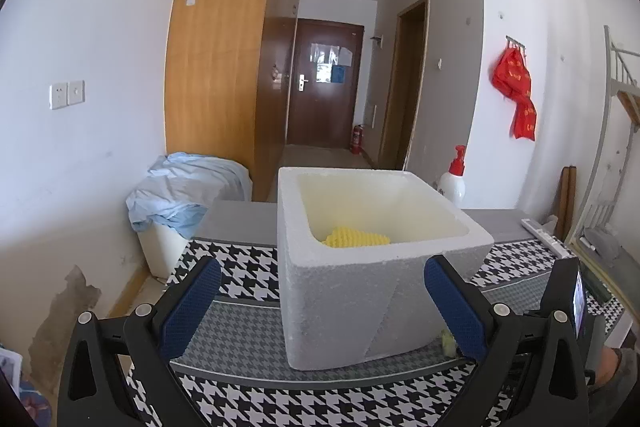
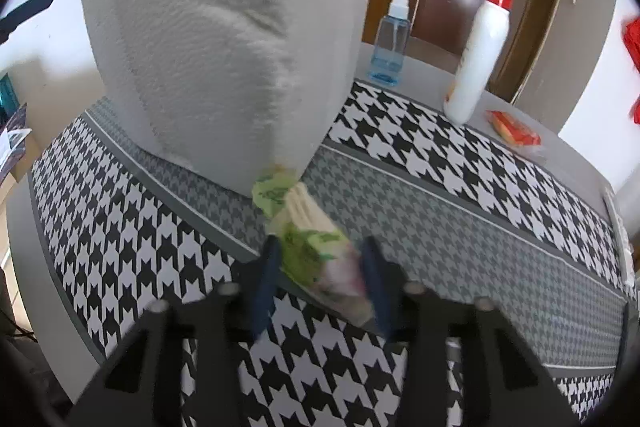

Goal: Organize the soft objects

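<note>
Low centre: right gripper straddled green tissue pack, clamp uncertain; could slip, snagging foam box. Left gripper spread apart, empty.

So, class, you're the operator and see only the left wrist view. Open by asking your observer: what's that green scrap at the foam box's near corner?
Observer: A green tissue packet, its far end at the corner of the box.
Operator: Where's the right claw?
Observer: The packet lies between the fingers of the right claw. Blur hides whether they press on it.
Operator: Anything behind the box?
Observer: A blue spray bottle stands there, hidden from you.
</note>
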`<state>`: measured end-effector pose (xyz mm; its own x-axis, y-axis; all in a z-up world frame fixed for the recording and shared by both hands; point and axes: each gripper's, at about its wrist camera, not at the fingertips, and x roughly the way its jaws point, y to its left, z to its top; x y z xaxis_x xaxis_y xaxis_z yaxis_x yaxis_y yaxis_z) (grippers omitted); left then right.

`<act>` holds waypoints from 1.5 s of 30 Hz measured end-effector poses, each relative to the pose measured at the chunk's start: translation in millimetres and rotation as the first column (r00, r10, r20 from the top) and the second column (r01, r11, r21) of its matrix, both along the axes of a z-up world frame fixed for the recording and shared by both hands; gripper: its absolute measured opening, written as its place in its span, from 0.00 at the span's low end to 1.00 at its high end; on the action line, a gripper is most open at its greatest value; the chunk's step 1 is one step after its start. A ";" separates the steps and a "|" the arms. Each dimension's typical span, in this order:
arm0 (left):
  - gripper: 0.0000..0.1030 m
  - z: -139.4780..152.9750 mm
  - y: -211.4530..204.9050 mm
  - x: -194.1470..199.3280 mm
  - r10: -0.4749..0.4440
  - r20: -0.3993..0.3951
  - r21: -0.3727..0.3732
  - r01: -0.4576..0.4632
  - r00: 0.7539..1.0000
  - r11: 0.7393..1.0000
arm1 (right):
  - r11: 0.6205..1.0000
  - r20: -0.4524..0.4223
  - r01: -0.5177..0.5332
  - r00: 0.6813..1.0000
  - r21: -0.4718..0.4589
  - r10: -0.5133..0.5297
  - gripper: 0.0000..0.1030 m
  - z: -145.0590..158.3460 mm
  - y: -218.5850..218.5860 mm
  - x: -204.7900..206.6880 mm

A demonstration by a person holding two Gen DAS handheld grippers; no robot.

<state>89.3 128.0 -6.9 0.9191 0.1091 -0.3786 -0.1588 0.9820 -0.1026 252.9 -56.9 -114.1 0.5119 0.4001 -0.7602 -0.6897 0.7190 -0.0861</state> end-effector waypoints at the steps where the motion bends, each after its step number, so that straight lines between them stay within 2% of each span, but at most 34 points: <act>1: 0.99 -0.1 -0.2 -0.7 -0.002 -0.001 -0.001 0.002 1.000 1.000 | 1.000 0.001 0.003 1.000 0.003 -0.003 0.25 0.5 -1.9 -0.7; 9: 0.99 -1.8 0.3 -4.7 -0.013 0.001 -0.011 0.013 1.000 1.000 | 0.999 0.010 0.028 1.000 0.038 -0.029 0.23 13.7 -17.6 -16.3; 18: 0.99 -6.3 -2.4 -9.2 -0.035 -0.003 -0.019 0.035 0.999 0.999 | 0.987 0.114 0.104 0.987 0.119 -0.118 0.23 67.0 -40.9 -32.3; 22: 0.99 -8.2 -5.8 -15.6 -0.028 0.014 0.007 0.028 1.000 1.000 | 0.978 0.154 0.124 0.977 0.165 -0.150 0.23 90.7 -47.6 -39.7; 32: 0.99 -15.1 -12.6 -27.9 -0.028 0.011 0.005 0.028 1.000 1.000 | 0.963 0.231 0.087 0.962 0.254 -0.148 0.23 135.0 -40.4 -46.4; 45: 0.99 -19.1 -19.2 -51.6 0.014 0.040 0.036 -0.016 0.999 0.999 | 0.957 0.235 0.015 0.968 0.291 -0.087 0.23 155.8 -9.6 -40.9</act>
